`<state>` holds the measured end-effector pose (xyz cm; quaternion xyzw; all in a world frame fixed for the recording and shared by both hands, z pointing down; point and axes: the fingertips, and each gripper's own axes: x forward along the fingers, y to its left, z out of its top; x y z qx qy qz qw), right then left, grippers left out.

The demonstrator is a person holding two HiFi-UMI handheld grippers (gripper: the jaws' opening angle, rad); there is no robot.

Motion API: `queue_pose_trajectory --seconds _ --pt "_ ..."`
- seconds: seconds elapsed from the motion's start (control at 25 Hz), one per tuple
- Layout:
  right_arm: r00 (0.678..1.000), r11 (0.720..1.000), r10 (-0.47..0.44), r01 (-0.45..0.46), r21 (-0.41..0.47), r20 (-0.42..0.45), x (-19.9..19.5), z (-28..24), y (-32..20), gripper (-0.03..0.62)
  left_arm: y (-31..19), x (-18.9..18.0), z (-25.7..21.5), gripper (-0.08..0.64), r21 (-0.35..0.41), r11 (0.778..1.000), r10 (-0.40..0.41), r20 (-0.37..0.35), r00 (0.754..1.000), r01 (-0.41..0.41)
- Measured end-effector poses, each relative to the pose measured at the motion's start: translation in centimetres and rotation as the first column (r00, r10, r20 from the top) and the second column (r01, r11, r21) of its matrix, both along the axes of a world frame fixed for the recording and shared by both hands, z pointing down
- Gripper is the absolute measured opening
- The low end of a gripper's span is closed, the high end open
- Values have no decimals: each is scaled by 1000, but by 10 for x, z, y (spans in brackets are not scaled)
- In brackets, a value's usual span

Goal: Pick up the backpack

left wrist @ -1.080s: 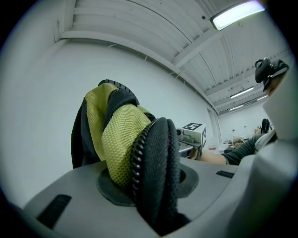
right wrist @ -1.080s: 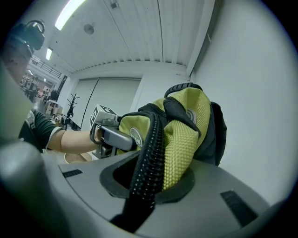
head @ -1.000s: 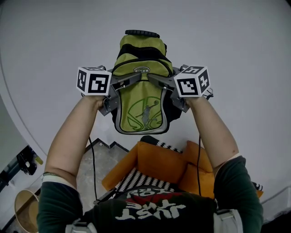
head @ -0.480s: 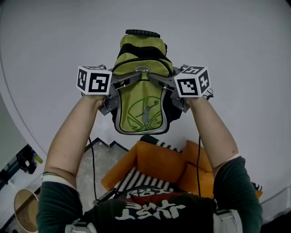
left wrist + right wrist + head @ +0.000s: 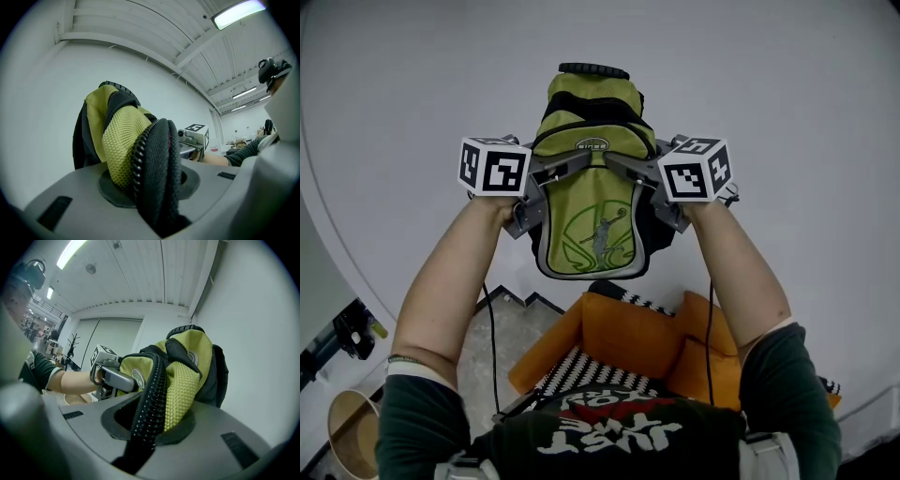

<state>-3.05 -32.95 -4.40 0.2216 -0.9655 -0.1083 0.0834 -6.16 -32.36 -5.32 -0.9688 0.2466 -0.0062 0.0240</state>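
You hold one green-and-black backpack (image 5: pixel 591 202) raised in front of a plain white wall (image 5: pixel 787 112), between two grippers. The left gripper (image 5: pixel 565 169) is clamped on a fold of its zipped side fabric, and the right gripper (image 5: pixel 625 165) pinches the opposite side likewise. Two marker cubes (image 5: pixel 494 167) mostly hide your hands. The pack's back and straps are out of sight. Below, your chest partly covers one orange armchair (image 5: pixel 628 333), and the corner cuts off one basket (image 5: pixel 347 431).
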Motion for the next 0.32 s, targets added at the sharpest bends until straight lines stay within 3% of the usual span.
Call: queue_pose_trajectory --seconds 0.32 --pt "1000 1000 1 -1 5 -5 1 2 -1 87 -2 1 2 123 0 1000 1 -3 1000 -1"
